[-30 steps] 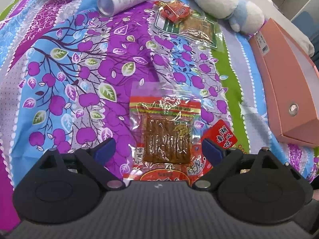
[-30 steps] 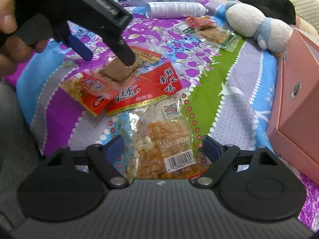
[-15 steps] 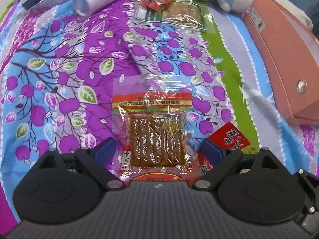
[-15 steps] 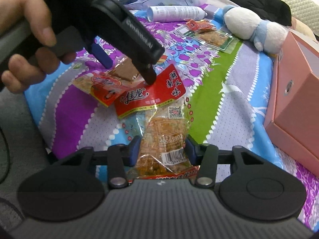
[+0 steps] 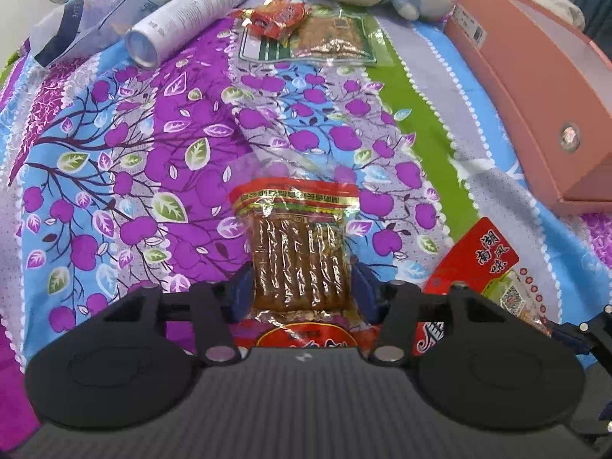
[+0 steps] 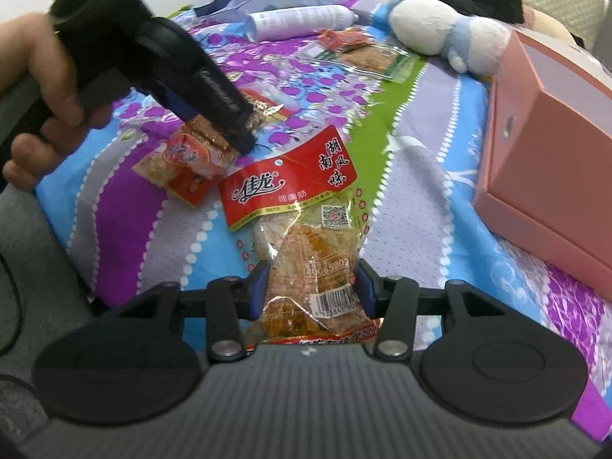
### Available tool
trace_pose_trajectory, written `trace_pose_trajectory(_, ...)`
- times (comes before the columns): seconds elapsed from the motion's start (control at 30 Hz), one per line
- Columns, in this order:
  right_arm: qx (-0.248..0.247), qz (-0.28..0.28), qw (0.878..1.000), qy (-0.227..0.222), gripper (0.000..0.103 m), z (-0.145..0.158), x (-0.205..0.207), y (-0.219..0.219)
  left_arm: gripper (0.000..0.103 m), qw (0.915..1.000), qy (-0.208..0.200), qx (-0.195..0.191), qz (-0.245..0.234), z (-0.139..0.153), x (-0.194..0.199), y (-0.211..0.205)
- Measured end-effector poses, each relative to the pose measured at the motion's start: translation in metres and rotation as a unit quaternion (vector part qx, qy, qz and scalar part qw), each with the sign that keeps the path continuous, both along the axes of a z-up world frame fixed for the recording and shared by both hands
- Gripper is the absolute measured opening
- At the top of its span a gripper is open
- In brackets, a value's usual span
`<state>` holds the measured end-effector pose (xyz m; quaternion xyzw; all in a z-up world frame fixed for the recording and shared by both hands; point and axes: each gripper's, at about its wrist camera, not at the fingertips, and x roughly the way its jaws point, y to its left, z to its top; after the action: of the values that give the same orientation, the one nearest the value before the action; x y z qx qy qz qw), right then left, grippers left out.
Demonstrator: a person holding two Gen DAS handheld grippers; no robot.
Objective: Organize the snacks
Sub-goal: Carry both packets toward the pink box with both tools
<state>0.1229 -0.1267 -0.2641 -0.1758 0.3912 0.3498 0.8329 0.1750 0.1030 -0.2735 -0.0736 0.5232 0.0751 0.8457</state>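
Both jaws have just closed: your left hand-held gripper (image 5: 300, 290) now clamps the brown-strip packet (image 5: 298, 264); right hand-held gripper (image 6: 310, 287) grips the red-label snack bag (image 6: 306, 252). Both ready for lifting.

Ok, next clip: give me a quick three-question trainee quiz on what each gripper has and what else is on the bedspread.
1. True or false: the left gripper has its pads against a clear packet of brown strips.
2. Multiple choice: the snack bag with the red header between the right gripper's pads shows A) a barcode label, B) a drinking straw, C) a metal lid.
3. Fill in: the pink box sits on the ___ side of the right wrist view.

Key: 1 true; its jaws have just been closing on the packet. 2 A. 3 right.
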Motion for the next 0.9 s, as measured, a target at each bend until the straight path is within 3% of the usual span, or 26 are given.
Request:
trace_pose_trajectory(0.37,0.039,-0.070,0.997,0.001,0.049,0.014,0.008,-0.019,0.056,0.9986,-0.043,-0.026,0.014,0.034,-0.014,-0.001)
trace_pose_trajectory(0.63,0.082,-0.116,0.990,-0.009,0.049,0.042,0.006,-0.032,0.056,0.9957,-0.078,-0.044,0.025,0.076,-0.023,-0.002)
trace_pose_trajectory(0.9,0.117,-0.150,0.981,-0.029,0.049,0.072,0.004,-0.051,0.056,0.9925,-0.110,-0.054,0.004,0.110,-0.029,-0.019)
